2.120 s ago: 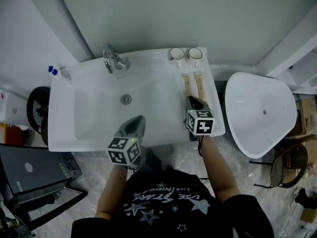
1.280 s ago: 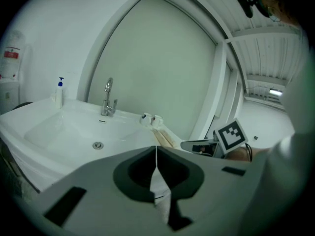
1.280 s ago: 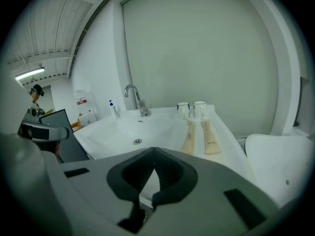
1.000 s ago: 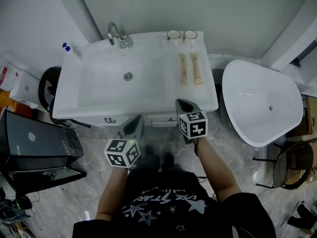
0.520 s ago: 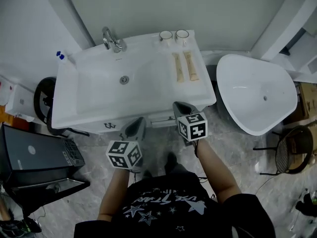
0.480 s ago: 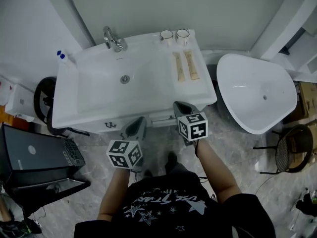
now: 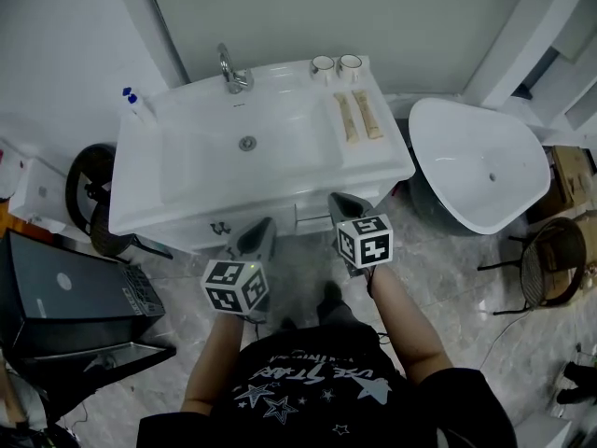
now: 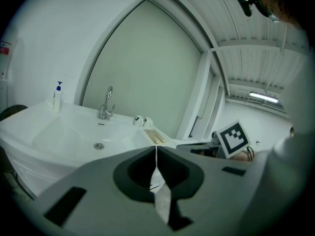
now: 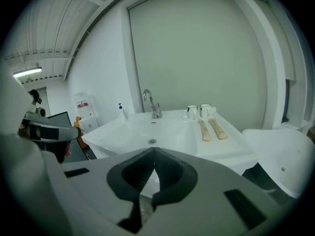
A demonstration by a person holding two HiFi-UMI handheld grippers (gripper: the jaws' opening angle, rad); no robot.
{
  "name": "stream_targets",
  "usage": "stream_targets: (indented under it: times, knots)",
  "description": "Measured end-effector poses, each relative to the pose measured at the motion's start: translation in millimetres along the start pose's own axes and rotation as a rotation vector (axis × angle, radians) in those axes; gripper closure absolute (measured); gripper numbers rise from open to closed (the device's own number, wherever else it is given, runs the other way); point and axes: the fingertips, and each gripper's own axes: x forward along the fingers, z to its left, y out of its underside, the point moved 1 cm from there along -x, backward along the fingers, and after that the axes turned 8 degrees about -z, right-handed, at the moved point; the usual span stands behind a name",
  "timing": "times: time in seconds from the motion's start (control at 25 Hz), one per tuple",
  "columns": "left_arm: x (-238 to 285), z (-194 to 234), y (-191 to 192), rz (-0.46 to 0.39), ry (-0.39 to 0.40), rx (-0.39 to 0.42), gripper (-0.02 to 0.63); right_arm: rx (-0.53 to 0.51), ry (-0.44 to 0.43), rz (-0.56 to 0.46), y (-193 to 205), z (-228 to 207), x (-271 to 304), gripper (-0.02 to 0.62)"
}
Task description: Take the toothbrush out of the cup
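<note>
the person stands in front of a white sink (image 7: 187,171) and holds both tools low before its front edge, over the grey floor (image 7: 448,278), well apart from the cups. the left gripper (image 7: 261,224) has its jaws pressed together, tip to tip, with nothing between them, as its own view shows. the right gripper (image 7: 336,197) likewise has its jaws closed on nothing, and it points toward the right part of the sink. two small white cups (image 7: 323,64) stand side by side at the back right corner of the sink, just right of the tap (image 7: 233,71). just in front of the cups, two long tan packets (image 7: 346,118) lie side by side on the flat ledge right of the basin, running front to back; whether they are the toothbrush cannot be told at this size. a soap bottle (image 7: 133,104) with a blue top stands at the back left corner. a white oval bowl (image 7: 476,161) sits just right of the sink
</note>
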Motion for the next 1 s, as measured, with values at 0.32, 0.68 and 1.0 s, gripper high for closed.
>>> stream_targets:
  times: [0.32, 0.68, 1.0]
  knots:
    - [-39, 2, 7, -0.006, 0.022, -0.003, 0.584, -0.027, 0.024, 0.009, 11, 33, -24, 0.581]
    - [-69, 1, 16, -0.01, 0.048, -0.005, 0.584, -0.032, 0.064, 0.016, 28, 58, -50, 0.581]
    - [-83, -4, 25, 0.003, 0.079, -0.002, 0.584, -0.037, 0.094, 0.002, 32, 67, -68, 0.581]
